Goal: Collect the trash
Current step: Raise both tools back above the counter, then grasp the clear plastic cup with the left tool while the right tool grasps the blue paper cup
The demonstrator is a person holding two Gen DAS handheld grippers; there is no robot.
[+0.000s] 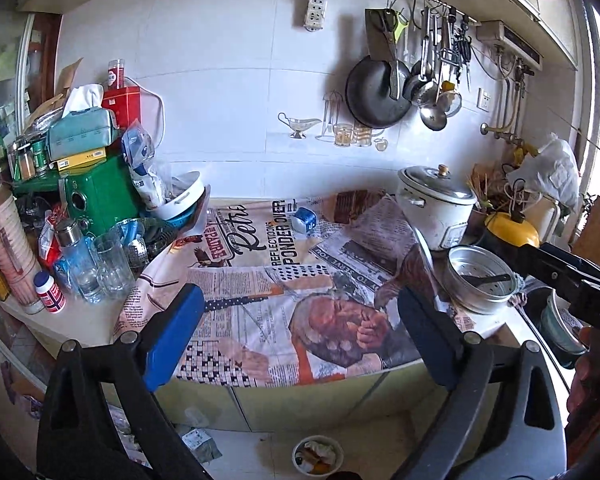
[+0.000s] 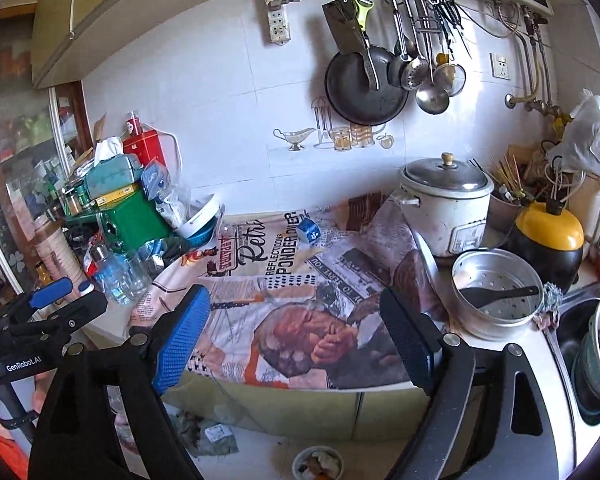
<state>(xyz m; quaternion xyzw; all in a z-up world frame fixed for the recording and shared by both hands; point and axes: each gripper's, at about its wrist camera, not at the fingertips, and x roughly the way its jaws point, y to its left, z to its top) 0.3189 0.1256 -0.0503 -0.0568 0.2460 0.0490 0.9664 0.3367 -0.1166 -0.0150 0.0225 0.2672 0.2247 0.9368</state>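
Observation:
A small blue and white carton [image 1: 304, 219] lies on its side at the back of the newspaper-print cloth [image 1: 260, 288] on the counter; the right wrist view has the carton [image 2: 309, 231] too. On the floor below stands a round white bin [image 1: 318, 455] with crumpled waste inside, also seen as the bin [image 2: 318, 462] from the right. My left gripper [image 1: 300, 332] is open above the counter's front edge, nothing between its fingers. My right gripper [image 2: 296, 340] is open too and empty. Each gripper shows in the other's view, at the frame edge.
Left of the cloth are glasses [image 1: 108, 264], a green tin [image 1: 100, 196], a tissue pack and jars. To the right stand a white rice cooker [image 1: 436, 208], a metal steamer pot [image 1: 480, 280] and a sink [image 2: 588, 352]. Crumpled wrappers [image 2: 216, 436] lie on the floor.

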